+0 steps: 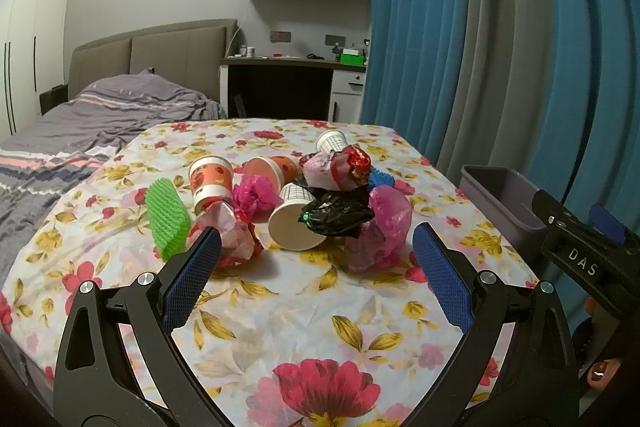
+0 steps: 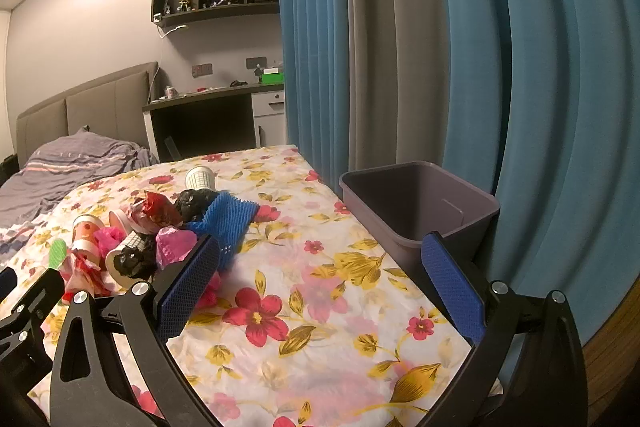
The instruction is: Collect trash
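Observation:
A heap of trash lies on the floral tablecloth: an upright red-printed paper cup, a tipped checked cup, a black crumpled bag, pink plastic and a green foam net. My left gripper hovers open just short of the heap, nothing between its blue pads. In the right wrist view the same heap shows a blue foam net and a red wrapper. My right gripper stands open over bare cloth, the grey bin just beyond its right finger.
The grey bin sits at the table's right edge against blue and grey curtains. A bed lies to the left, with a desk and wall shelves beyond. A hand holding the other gripper shows at the right.

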Demonstrator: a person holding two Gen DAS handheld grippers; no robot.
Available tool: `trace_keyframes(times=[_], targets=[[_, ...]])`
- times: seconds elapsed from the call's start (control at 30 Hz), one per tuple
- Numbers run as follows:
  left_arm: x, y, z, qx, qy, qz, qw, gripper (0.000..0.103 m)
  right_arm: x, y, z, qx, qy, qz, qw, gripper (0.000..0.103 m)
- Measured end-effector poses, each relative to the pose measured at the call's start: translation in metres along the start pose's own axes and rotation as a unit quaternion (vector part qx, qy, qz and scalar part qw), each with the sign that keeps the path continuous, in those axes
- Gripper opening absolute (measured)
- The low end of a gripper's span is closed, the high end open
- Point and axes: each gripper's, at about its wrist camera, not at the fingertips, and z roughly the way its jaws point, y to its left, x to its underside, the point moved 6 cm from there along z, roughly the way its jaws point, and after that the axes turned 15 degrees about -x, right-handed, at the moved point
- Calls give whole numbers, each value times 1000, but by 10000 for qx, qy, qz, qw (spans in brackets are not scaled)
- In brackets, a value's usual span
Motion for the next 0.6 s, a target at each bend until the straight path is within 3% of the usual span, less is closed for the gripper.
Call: trace_keyframes(times=[0.6], targets=[[0,0,-1,20,-7,-20,10000,95,1,-1,-1,8,-12,-7,10000,98]])
